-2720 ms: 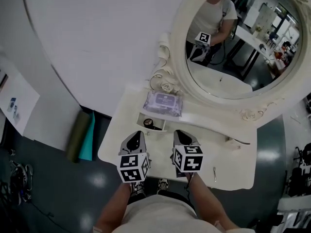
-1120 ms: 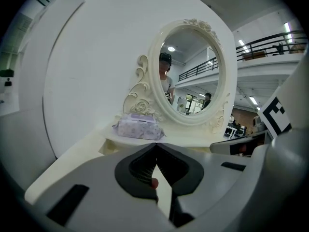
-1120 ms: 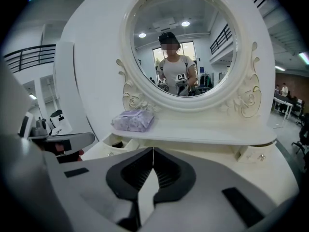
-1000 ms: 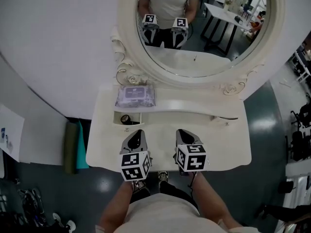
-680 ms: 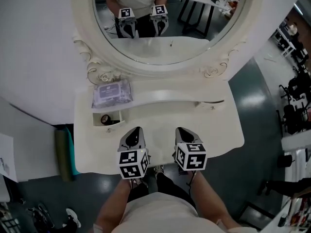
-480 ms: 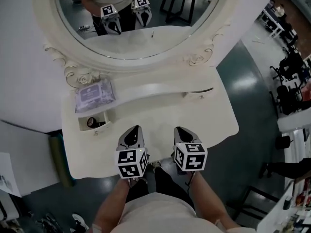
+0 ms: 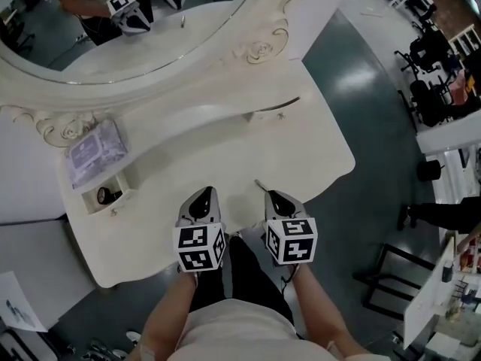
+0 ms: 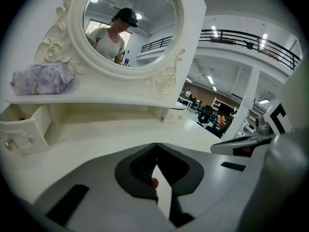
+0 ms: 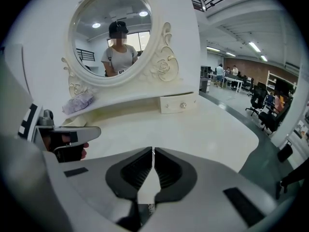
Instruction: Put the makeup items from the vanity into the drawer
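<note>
**Both tools closed over the front of the worktop**

Since half a second ago both tools have been coming in over the front edge, and the vanity has been swinging toward the upper left of the head view.

The worktop (image 7: 225,153) is carrying little. A thin stick (image 7: 259,185) is lying just beside the tip of the right tool (image 7: 275,198); whether they are touching I cannot tell. The open drawer (image 7: 105,196) is sitting at the left end, well apart from the left tool (image 7: 201,195) and off to its left, with a dark round item (image 7: 104,195) lying inside. A purple packet (image 7: 96,153) is resting on the raised shelf just behind that drawer, below the mirror (image 7: 113,28). A closed drawer (image 7: 274,113) is sitting under the shelf's right end.

In the left gripper view the left tool (image 8: 155,146) is showing its jaws meeting at the tips. A reddish blob (image 8: 153,181) is showing low in the gap behind them, too small to identify. In the right gripper view the right tool (image 9: 153,151) is holding its jaws together with only bare worktop showing behind them.

Both forearms (image 7: 169,307) are reaching up from the bottom of the head view, side by side. The tools are pointing forward and down at the worktop.
</note>
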A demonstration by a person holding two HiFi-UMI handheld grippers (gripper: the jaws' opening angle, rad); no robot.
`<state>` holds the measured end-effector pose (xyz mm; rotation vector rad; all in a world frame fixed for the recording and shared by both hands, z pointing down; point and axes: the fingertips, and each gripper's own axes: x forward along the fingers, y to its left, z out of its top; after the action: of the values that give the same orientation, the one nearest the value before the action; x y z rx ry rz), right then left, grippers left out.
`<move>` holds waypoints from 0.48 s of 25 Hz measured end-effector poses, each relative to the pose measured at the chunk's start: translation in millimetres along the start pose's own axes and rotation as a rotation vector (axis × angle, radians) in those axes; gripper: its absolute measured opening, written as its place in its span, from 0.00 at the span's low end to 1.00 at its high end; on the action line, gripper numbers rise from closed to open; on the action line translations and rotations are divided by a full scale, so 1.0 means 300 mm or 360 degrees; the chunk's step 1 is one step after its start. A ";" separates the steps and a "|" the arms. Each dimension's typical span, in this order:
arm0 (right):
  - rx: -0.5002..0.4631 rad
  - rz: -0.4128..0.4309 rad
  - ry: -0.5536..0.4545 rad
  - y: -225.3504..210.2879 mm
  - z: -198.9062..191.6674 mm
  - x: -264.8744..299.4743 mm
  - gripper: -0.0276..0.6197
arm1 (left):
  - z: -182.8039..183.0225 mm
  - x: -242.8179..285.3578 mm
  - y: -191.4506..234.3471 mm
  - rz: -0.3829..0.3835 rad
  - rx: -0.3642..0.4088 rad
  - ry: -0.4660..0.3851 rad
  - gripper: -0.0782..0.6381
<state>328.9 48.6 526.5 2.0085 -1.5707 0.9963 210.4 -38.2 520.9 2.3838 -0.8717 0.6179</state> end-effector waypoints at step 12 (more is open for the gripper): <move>-0.0047 0.0055 0.0144 -0.059 -0.093 0.064 0.20 | -0.067 0.068 -0.042 -0.0005 0.0000 0.0084 0.12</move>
<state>340.1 60.1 561.2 1.8953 -1.5682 1.0557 228.5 -26.8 543.8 2.3576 -0.8455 0.6764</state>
